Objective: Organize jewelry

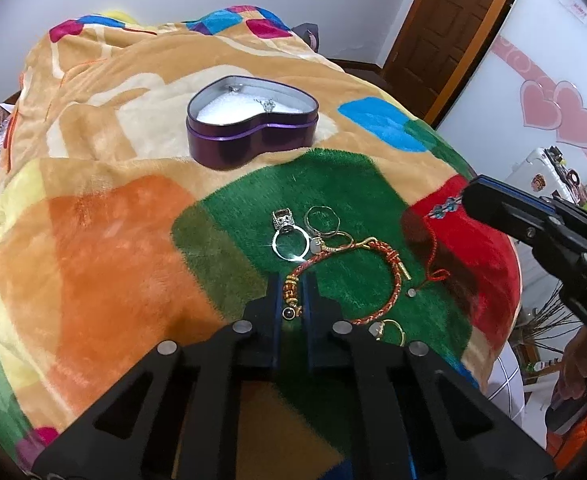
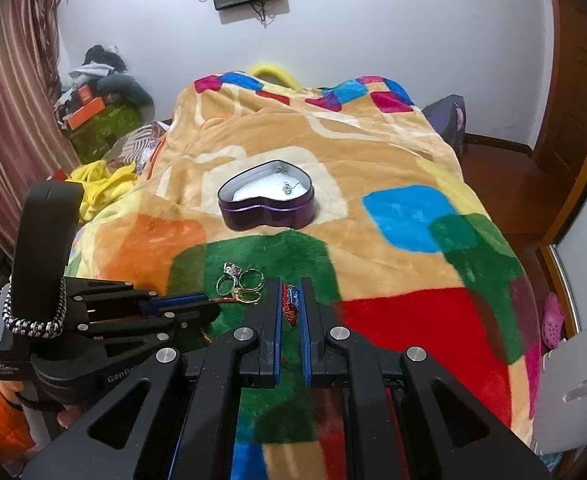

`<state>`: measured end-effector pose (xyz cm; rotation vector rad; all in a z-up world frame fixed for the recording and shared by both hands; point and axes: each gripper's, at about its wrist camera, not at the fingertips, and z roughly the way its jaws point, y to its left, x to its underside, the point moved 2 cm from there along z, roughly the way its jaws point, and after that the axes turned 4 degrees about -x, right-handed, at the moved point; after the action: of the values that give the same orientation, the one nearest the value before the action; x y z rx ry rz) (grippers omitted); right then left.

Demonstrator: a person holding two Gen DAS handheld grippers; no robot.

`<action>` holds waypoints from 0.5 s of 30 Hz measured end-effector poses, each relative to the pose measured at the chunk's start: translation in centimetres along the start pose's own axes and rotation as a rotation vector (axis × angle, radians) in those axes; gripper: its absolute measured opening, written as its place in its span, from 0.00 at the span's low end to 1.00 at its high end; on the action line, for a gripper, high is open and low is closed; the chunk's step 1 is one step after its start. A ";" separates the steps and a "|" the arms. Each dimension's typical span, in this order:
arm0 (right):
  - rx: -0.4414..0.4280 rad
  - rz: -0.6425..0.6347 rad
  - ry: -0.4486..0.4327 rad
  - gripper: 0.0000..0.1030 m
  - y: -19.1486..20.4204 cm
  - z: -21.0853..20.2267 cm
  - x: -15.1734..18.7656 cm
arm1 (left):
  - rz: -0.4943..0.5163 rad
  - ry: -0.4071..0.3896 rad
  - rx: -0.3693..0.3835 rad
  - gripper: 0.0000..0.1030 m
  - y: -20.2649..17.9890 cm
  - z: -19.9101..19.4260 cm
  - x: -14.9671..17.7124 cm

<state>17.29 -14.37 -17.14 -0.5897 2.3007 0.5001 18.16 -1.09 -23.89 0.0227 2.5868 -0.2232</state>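
Both grippers clamp jewelry on the bright blanket (image 1: pixel 105 264).

Left gripper (image 1: pixel 292 280) is pressed together on the beaded part of the red woven bracelet (image 1: pixel 377 280), beside the rings (image 1: pixel 291 236). Right gripper (image 2: pixel 291 294) pinches what seems a red cord with blue beads (image 2: pixel 291 300). Farther back sits the open purple heart-shaped tin (image 1: pixel 249 142), a necklace (image 1: pixel 267 104) inside.

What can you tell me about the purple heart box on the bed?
The heart-shaped box looks like shiny dark purple metal with a lighter purple band around its side. It sits upright and open, no lid in sight, on the fluffy patchwork blanket. Inside is a white lining with a silver chain piece on it. Neither tool touches it.
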 end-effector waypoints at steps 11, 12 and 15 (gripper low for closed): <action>0.002 0.007 -0.058 0.07 0.0 -1.5 -1.1 | 0.012 -0.111 -0.040 0.05 0.6 -4.9 -1.5; 0.001 0.005 -0.065 0.07 0.1 -1.6 -1.4 | 0.012 -0.123 -0.043 0.05 0.7 -5.4 -1.7; 0.002 -0.003 -0.080 0.07 0.2 -1.9 -1.8 | 0.013 -0.151 -0.053 0.04 0.9 -6.2 -2.5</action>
<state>17.33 -14.69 -14.52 -0.5614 2.2240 0.5109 17.22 0.90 -17.53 0.0038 2.4404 -0.1456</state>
